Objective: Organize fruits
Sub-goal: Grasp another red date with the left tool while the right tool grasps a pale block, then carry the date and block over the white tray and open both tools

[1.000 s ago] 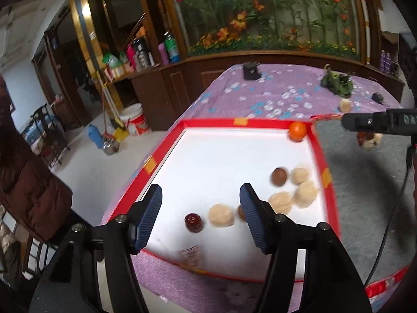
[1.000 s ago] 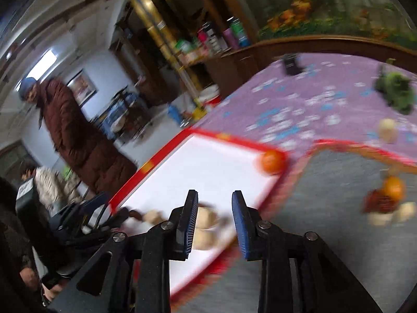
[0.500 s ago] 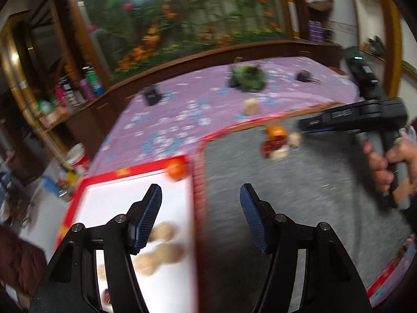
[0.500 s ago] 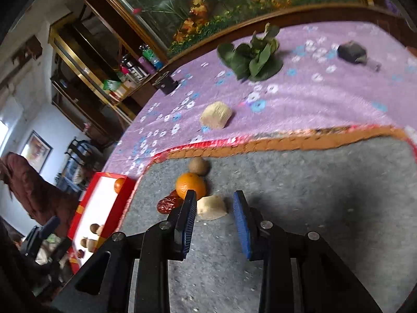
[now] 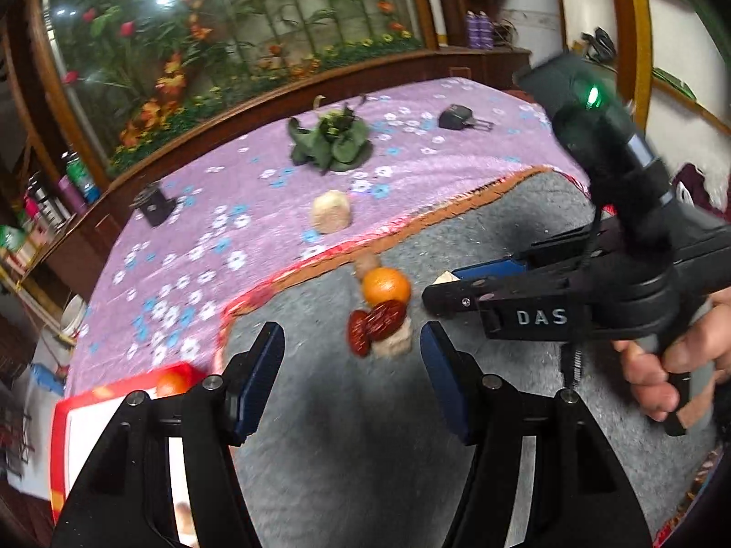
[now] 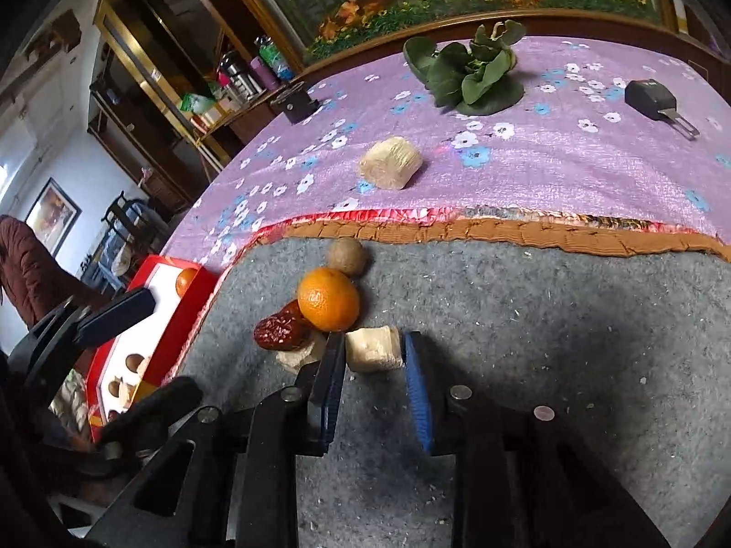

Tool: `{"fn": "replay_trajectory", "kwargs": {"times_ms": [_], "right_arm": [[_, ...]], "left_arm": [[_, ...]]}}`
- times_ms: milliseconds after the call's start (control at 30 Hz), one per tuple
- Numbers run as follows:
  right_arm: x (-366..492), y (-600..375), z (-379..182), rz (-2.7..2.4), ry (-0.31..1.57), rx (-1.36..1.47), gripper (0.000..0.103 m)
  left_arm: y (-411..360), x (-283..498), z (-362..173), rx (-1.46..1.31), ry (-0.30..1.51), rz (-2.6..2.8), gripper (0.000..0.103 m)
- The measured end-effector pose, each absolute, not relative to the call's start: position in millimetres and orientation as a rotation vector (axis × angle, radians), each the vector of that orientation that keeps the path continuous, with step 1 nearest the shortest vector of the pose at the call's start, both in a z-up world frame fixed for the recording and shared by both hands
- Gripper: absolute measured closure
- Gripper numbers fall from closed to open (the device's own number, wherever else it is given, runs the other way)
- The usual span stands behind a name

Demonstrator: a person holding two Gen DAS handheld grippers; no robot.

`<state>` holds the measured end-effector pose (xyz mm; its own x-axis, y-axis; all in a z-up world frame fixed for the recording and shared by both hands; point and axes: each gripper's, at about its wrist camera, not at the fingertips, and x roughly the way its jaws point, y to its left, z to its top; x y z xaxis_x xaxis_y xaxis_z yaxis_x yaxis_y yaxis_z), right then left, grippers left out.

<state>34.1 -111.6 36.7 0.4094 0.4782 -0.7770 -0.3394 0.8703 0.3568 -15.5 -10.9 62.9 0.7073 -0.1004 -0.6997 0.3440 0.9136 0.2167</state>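
The right tongs (image 6: 371, 356) straddle a pale, rough-cut cube (image 6: 372, 355) on the grey mat (image 6: 525, 319), jaws apart, contact unclear. Beyond it, an orange (image 6: 329, 298), wrinkled red date (image 6: 281, 331) and brown ball (image 6: 347, 255) cluster together. The left tongs (image 5: 352, 365) gape, released; motion blurs their view.
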Motion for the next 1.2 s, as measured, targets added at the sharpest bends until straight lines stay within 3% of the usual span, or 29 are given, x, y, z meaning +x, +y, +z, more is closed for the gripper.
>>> {"fn": "replay_trajectory", "kwargs": {"times_ms": [100,300,367,433,700,1200], "right_arm": [[38.4,-127.1,39.4,0.528,1.050,0.249,0.077],[42.3,-144.4,42.1,0.491,1.059,0.315,0.077],[42.7,-143.6,41.1,0.484,1.065,0.313,0.077],[43.2,-144.3,40.5,0.484,1.071,0.320,0.077],[43.0,-144.5,40.5,0.493,1.068,0.336,0.077],[27.5,-141.5,65.5,0.580,0.898,0.347,0.077]], "left_arm": [[-21.9,-5.2,53.9,0.365,0.781,-0.296,0.047],[-28.8,13.7,40.5,0.376,0.844,-0.343,0.067],[-27.4,18.2,37.8,0.359,0.861,-0.351,0.079],[-23.9,18.9,35.7,0.330,0.867,-0.369,0.082],[-17.7,9.5,39.0,0.271,0.839,-0.351,0.086],[41.3,-54.3,81.2,0.106,0.683,-0.145,0.086]]}}
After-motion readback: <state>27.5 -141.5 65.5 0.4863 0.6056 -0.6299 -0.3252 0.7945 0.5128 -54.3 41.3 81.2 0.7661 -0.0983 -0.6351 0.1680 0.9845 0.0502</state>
